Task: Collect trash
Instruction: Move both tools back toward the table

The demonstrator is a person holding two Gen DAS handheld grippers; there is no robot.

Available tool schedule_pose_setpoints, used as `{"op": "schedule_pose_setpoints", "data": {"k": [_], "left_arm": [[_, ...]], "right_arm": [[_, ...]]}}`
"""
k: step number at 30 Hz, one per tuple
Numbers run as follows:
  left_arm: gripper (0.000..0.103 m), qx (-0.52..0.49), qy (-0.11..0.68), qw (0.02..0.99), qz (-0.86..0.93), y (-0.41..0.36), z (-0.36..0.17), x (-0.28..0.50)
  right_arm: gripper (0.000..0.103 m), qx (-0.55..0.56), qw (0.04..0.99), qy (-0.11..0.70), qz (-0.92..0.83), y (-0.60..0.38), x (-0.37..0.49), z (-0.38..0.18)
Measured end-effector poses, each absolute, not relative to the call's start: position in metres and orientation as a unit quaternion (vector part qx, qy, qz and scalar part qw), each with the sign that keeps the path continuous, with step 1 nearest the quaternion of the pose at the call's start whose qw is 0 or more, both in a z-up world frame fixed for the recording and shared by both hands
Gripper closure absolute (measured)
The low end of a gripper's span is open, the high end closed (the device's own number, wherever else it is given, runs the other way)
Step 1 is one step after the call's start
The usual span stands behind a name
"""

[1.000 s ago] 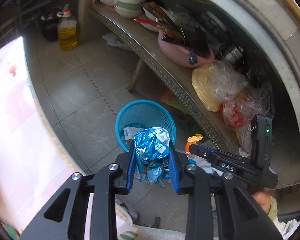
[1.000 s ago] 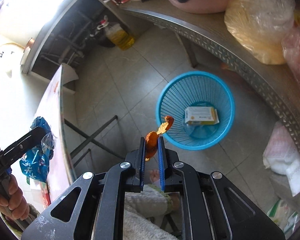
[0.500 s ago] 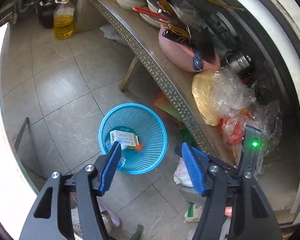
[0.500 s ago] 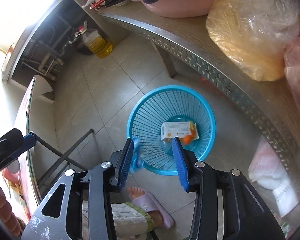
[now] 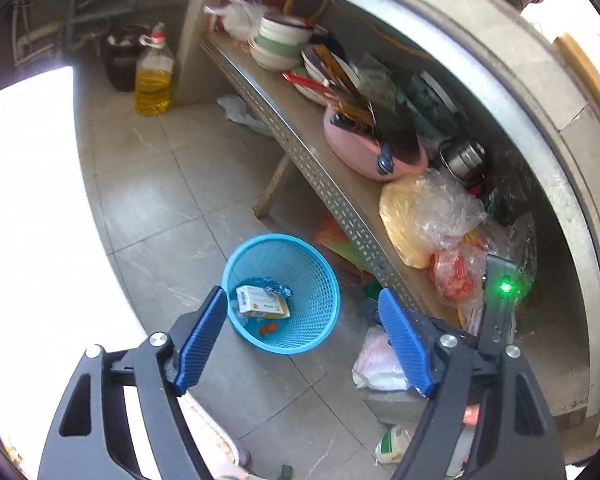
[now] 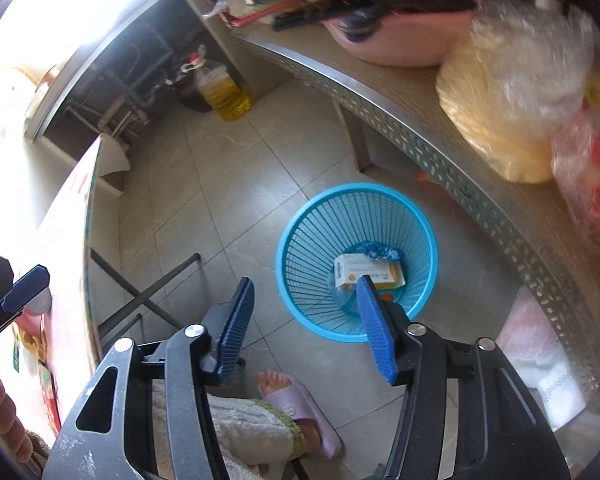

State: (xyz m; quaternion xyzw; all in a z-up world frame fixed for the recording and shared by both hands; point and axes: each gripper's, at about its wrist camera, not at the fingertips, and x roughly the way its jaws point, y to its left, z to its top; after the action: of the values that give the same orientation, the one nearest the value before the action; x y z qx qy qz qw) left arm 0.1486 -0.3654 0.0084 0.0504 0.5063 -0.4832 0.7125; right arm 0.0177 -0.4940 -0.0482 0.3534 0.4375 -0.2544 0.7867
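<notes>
A blue mesh waste basket (image 5: 300,332) stands on the tiled floor beside a metal shelf; it also shows in the right wrist view (image 6: 300,240). Inside lie a white and yellow box (image 5: 260,303), a crumpled blue foil wrapper (image 5: 272,286) and a small orange peel (image 5: 269,328). The box (image 6: 364,270), the wrapper (image 6: 382,252) and the peel (image 6: 387,297) show in the right wrist view too. My left gripper (image 5: 300,314) is open and empty above the basket. My right gripper (image 6: 306,306) is open and empty above the basket's near rim.
A metal shelf (image 5: 300,136) holds a pink basin (image 5: 364,156), bowls and plastic bags (image 5: 424,216). An oil bottle (image 5: 154,80) stands on the floor at the back. Bags (image 5: 380,364) lie under the shelf. A folding table (image 6: 72,240) is at left. A foot in a slipper (image 6: 296,408) is below.
Both grippers opened: the blue wrapper dropped from the left and the orange peel from the right into the basket. Both grippers now hang open over it.
</notes>
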Motion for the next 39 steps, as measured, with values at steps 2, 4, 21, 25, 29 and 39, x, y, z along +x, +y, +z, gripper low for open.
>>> {"op": "schedule_pose_setpoints", "data": {"k": [2, 4, 21, 25, 29, 39], "left_arm": [[0.024, 0.038, 0.501, 0.722, -0.475, -0.353, 0.013, 0.147], [0.023, 0.033, 0.497, 0.729, -0.470, -0.341, 0.016, 0.145], [0.006, 0.024, 0.454, 0.789, -0.413, -0.266, 0.039, 0.127], [0.006, 0.013, 0.437, 0.800, -0.410, -0.246, 0.048, 0.129], [0.006, 0.027, 0.419, 0.824, -0.380, -0.230, 0.052, 0.132], [0.006, -0.048, 0.414, 0.831, -0.368, -0.166, 0.056, 0.139]], "right_arm": [[0.042, 0.339, 0.795, 0.436, -0.251, -0.486, 0.021, -0.041], [0.037, 0.325, 0.804, 0.433, -0.246, -0.479, 0.024, -0.033], [0.008, 0.203, 0.854, 0.410, -0.248, -0.423, 0.047, 0.032], [0.008, 0.179, 0.857, 0.404, -0.263, -0.413, 0.051, 0.044], [0.008, 0.144, 0.859, 0.398, -0.288, -0.401, 0.057, 0.052], [0.008, 0.064, 0.890, 0.360, -0.273, -0.369, 0.079, 0.072]]}}
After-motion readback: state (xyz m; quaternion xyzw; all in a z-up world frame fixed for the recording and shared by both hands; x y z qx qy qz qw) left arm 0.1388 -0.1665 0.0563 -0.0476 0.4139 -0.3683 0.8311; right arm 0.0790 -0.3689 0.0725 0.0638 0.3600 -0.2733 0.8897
